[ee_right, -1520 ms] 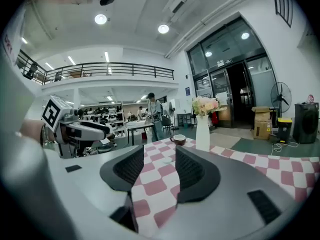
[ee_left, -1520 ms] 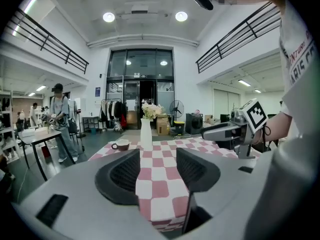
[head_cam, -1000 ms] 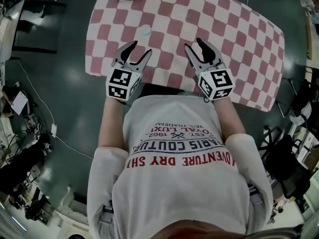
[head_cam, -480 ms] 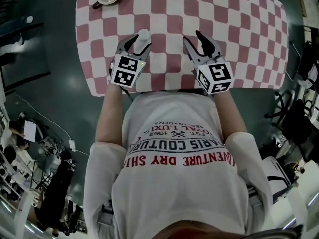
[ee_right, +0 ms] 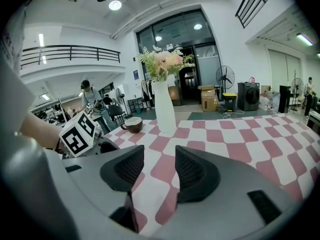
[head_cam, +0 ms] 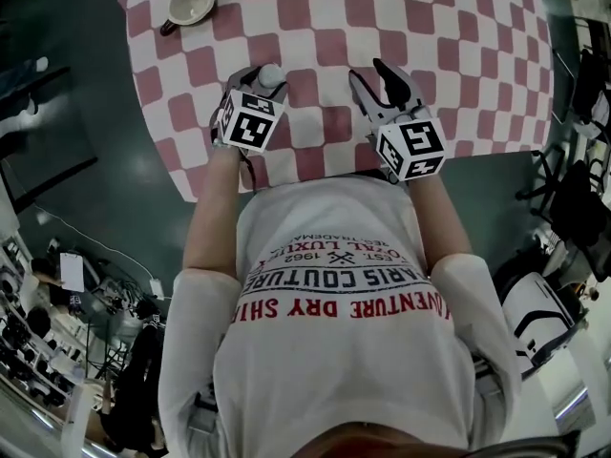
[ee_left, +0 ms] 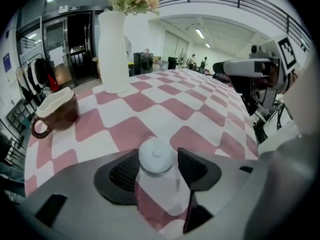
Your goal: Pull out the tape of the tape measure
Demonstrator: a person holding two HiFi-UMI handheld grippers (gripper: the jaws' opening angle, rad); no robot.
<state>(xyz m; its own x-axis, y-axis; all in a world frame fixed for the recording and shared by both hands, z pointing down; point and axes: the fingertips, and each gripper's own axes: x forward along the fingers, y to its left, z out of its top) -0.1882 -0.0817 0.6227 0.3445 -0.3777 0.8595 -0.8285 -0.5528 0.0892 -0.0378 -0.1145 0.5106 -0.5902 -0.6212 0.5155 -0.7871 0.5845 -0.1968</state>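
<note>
The tape measure (head_cam: 271,72) is a small round white case lying on the red-and-white checked tablecloth (head_cam: 458,55). It sits between the tips of my left gripper (head_cam: 264,80). In the left gripper view the case (ee_left: 156,156) lies between the two dark pads (ee_left: 125,173); the jaws are opening and the right pad stands slightly off it. No tape shows outside the case. My right gripper (head_cam: 370,71) hovers over the cloth to the right, open, with only cloth between its jaws (ee_right: 159,166).
A brown mug (head_cam: 189,3) stands at the table's far left corner, also visible as the mug (ee_left: 56,115). A tall white vase (ee_left: 114,51) with flowers stands farther back. The near table edge runs just behind both grippers, against the person's torso (head_cam: 344,284).
My left gripper has moved forward from short of the tape measure to around it. The right gripper has hardly moved. The head view has shifted, so the table sits differently in frame.
</note>
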